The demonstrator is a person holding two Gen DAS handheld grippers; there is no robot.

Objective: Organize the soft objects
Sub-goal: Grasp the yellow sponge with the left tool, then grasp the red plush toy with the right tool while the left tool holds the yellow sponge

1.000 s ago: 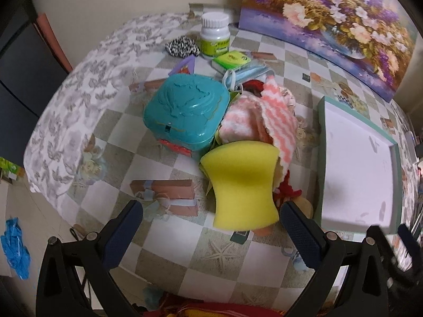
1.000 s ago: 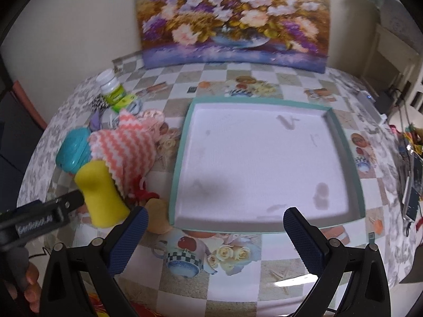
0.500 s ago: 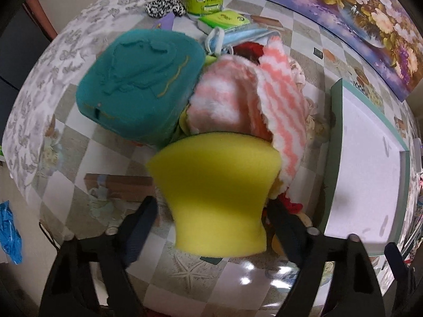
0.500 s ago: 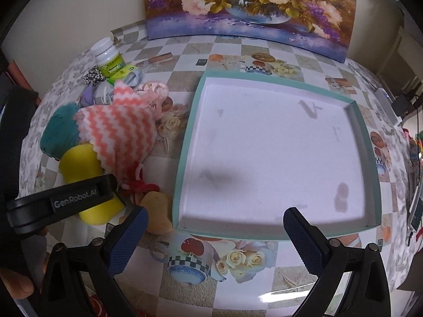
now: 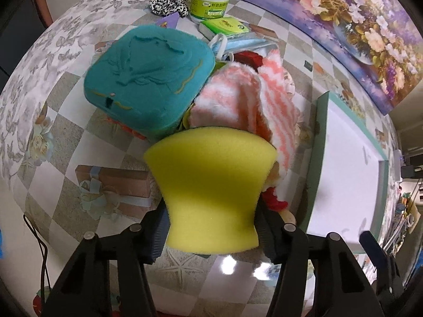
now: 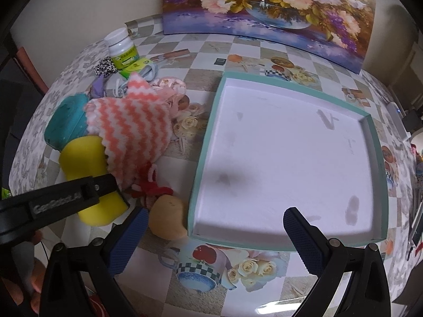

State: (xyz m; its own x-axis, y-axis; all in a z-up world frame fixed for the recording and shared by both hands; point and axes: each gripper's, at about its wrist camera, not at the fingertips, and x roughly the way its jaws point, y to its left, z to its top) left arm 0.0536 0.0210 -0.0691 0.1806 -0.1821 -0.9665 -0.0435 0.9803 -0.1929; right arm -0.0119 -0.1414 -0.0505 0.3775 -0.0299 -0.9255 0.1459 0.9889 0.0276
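The left claw [image 5: 211,235], wide apart a second ago, is closing around the yellow sponge [image 5: 211,192] between its fingers, starting the first pickup; the right claw [image 6: 211,240] hangs released.

Taking the tray [image 6: 203,142] as landmark: the cloth [image 6: 132,132] lies to its left, the sponge [image 6: 87,166] farther left and partly under the cloth. The case [image 6: 66,121] sits behind the sponge. The bottle [image 6: 123,50] stands behind the pile.
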